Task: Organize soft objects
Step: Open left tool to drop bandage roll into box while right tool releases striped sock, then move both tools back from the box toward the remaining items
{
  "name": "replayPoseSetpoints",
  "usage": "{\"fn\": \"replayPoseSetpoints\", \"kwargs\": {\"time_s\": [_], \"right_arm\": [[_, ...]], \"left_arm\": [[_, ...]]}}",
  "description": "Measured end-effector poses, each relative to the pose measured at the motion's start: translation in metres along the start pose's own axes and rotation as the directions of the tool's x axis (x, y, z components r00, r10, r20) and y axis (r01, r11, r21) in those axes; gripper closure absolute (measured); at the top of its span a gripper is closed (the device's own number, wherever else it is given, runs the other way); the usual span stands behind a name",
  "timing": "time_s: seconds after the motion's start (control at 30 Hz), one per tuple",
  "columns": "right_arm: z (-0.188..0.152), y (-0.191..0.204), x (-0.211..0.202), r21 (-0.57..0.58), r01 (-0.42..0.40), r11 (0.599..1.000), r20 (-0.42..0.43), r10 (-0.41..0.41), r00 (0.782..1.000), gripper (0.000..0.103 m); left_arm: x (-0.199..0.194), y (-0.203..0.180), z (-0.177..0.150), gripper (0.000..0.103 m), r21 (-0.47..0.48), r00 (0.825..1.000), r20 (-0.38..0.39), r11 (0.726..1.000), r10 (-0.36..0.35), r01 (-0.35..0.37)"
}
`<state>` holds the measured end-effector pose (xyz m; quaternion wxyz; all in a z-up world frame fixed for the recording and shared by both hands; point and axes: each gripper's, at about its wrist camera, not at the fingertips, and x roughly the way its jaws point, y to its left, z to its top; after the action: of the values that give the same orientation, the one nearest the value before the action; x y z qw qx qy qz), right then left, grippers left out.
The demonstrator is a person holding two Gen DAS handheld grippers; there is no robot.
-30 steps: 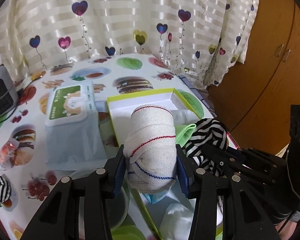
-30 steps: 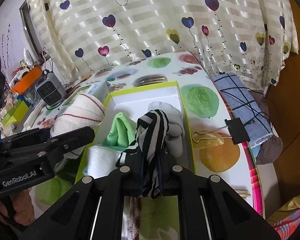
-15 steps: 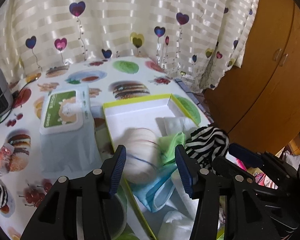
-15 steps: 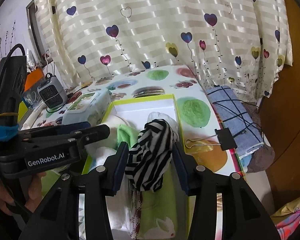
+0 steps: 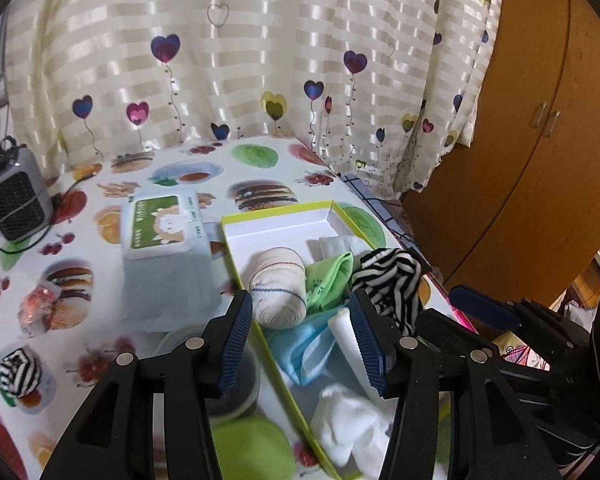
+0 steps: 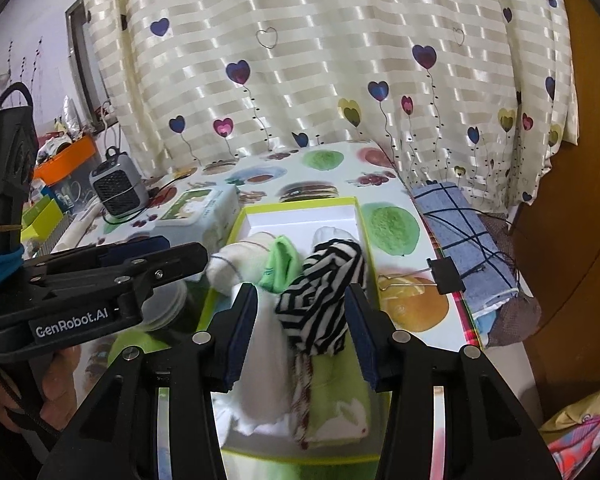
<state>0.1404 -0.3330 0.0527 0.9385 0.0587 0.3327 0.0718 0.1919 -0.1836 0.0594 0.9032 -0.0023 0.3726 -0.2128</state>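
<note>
A yellow-green box (image 5: 276, 216) holds several soft items. A white rolled sock (image 5: 278, 292) with red and blue stripes lies in it, just beyond my left gripper (image 5: 300, 320), which is open and holds nothing. A green sock (image 5: 328, 280) and a blue mask (image 5: 304, 352) lie beside the roll. In the right wrist view a black-and-white striped sock (image 6: 324, 292) rests in the box (image 6: 300, 208) between the spread fingers of my right gripper (image 6: 300, 308), which is open, its pads off the cloth. The left gripper (image 6: 196, 256) reaches in from the left.
A wet-wipes pack (image 5: 164, 232) and a small grey heater (image 5: 14, 204) stand left of the box. A second striped sock ball (image 5: 18, 372) lies at the table's near left. A binder clip (image 6: 444, 276) and a blue checked cloth (image 6: 468, 240) sit at the right edge.
The left gripper let go of the white roll, which now lies in the box. The right gripper opened and released the striped sock. Both grippers drew back and upward.
</note>
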Motion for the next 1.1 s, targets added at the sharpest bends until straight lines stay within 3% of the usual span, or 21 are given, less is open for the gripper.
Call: {"fn": "replayPoseSetpoints", "kwargs": {"time_s": [0.5,1.1], "right_arm": [[-0.017,0.047,-0.035,-0.049,-0.047,0.998,0.0,0.047,0.999,0.056],[-0.045,0.096,-0.029,-0.126,-0.142,0.982,-0.056,0.136,0.989,0.056]], "left_arm": [[-0.065,0.007,-0.044,0.053,-0.01,0.998,0.036,0.999,0.05,-0.049],[-0.088,0.063,-0.096,0.053,-0.125,0.992,-0.011,0.984,0.128,-0.128]]}}
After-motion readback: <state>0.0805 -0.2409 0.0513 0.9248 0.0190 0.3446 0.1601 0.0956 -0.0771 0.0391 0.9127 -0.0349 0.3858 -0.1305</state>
